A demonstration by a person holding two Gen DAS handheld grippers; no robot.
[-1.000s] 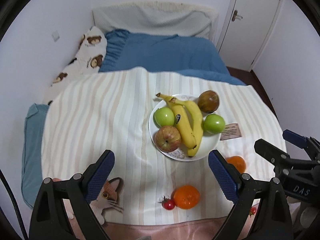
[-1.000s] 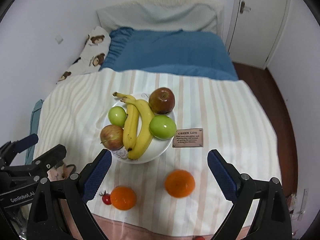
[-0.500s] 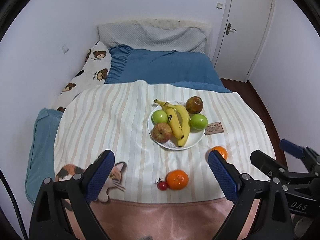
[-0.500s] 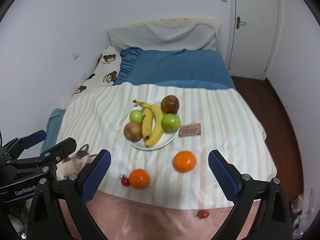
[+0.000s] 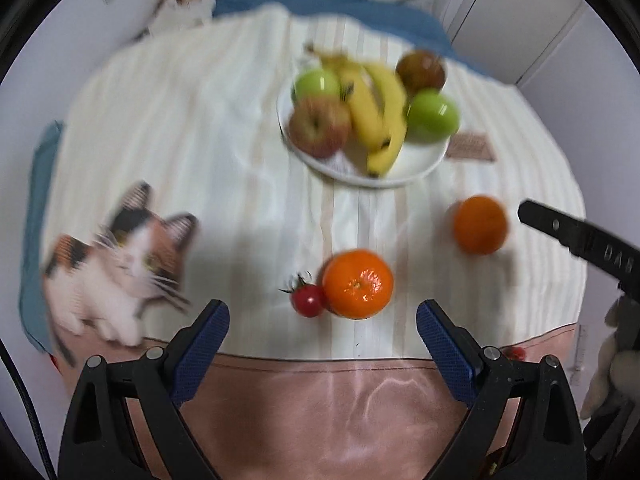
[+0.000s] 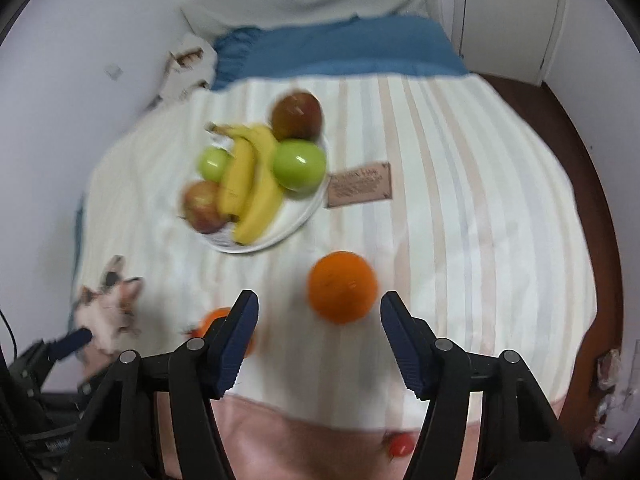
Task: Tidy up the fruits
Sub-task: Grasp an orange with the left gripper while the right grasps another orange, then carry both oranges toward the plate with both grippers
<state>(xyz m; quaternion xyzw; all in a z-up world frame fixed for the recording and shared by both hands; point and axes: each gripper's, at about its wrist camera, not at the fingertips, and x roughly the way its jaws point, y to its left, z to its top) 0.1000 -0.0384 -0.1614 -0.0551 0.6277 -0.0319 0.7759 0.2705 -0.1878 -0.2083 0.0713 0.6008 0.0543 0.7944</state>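
Lower centre of both frames: my right gripper point(image 6: 318, 316) and left gripper point(image 5: 322, 322), fingers apart, each approach an orange point(image 6: 342, 287); next, closing around it for the plate point(image 6: 296, 222).

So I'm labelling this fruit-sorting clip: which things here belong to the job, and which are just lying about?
Belong to the job:
plate holding apples and bananas
near orange
far orange
cherry tomato
second tomato on the pink edge
left gripper and right gripper, both open

Just lying about:
cat print
brown label
blue bedding
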